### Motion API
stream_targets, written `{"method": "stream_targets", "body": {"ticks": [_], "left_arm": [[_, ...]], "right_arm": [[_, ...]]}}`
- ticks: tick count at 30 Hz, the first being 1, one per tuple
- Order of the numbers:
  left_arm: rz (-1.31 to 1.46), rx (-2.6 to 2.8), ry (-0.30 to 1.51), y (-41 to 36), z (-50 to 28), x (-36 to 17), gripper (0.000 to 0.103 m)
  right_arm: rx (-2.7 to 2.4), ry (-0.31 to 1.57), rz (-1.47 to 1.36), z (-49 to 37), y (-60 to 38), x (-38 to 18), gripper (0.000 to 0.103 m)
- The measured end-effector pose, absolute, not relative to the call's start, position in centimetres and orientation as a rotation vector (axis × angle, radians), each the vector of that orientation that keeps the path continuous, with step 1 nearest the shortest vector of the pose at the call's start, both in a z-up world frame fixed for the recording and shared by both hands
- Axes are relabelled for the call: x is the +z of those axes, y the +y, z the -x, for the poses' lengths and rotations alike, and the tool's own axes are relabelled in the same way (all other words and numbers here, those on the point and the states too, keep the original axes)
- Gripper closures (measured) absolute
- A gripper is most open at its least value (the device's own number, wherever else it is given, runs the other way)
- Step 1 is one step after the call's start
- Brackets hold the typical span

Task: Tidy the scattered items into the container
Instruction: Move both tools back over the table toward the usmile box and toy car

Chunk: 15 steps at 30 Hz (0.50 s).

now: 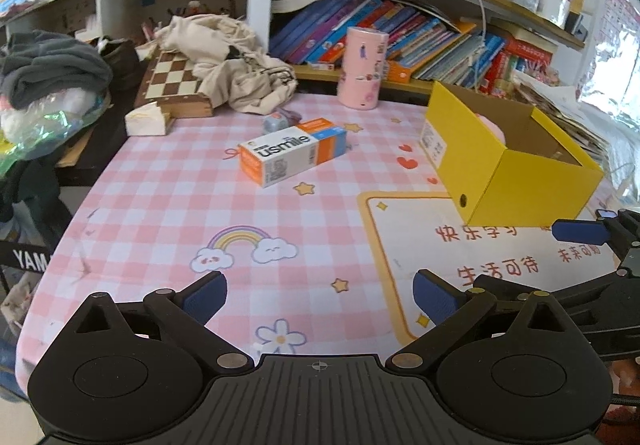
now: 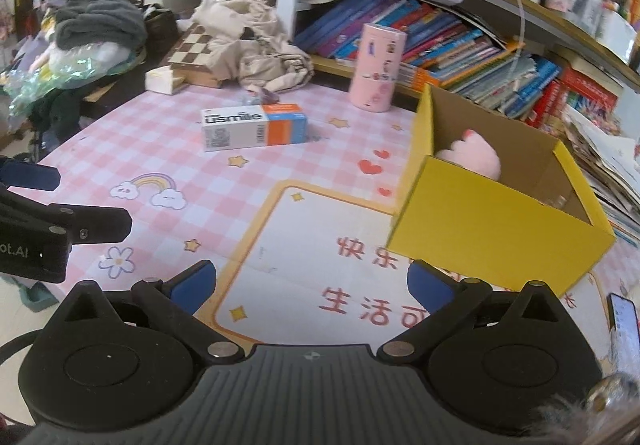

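On the pink checked tablecloth (image 1: 160, 205), a white and orange toothpaste box (image 1: 294, 151) is lying flat near the middle, well apart from the yellow cardboard box (image 1: 516, 181) standing open at the right. Inside that box a pink plush toy (image 2: 474, 157) is resting. Behind, a pink cylinder (image 1: 362, 69) is standing upright. The left gripper (image 1: 320, 295) and right gripper (image 2: 310, 283) are both hanging over the cloth, jaws spread wide apart and holding nothing.
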<state>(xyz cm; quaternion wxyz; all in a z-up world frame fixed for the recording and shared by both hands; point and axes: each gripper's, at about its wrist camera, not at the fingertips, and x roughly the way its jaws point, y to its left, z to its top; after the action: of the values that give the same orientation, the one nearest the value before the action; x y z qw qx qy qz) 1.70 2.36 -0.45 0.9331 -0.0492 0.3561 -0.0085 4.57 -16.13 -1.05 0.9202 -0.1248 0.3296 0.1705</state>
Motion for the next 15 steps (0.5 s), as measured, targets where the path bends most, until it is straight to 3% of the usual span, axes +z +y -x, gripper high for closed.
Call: {"method": "stream_targets", "body": {"ticks": [15], "left_arm": [[0.141, 0.043, 0.737, 4.1, -2.9, -1.0, 0.002]], "right_arm": [[0.465, 0.676, 0.322, -6.7, -13.1, -1.7, 0.0]]}}
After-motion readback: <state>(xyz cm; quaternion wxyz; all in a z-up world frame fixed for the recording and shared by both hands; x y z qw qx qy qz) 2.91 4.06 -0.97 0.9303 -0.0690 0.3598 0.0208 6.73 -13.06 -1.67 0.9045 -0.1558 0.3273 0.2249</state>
